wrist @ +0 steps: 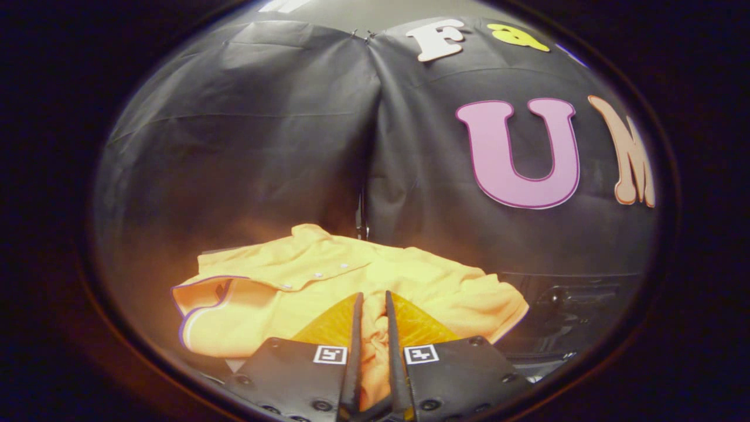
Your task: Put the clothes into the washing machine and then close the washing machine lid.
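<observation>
I had the hand-held gripper [373, 305] clamped on the shirt [328, 281], its two fingers nearly together with a bunched fold of yellow cloth pinched between them. The rest of the shirt spread ahead of the fingers and out to both sides, collar and button placket up, a purple-trimmed sleeve hem off to the left. Beyond it hung the black booth wall [246, 146], and to the right of the shirt I saw a dark object [574, 310] I could not make out.
</observation>
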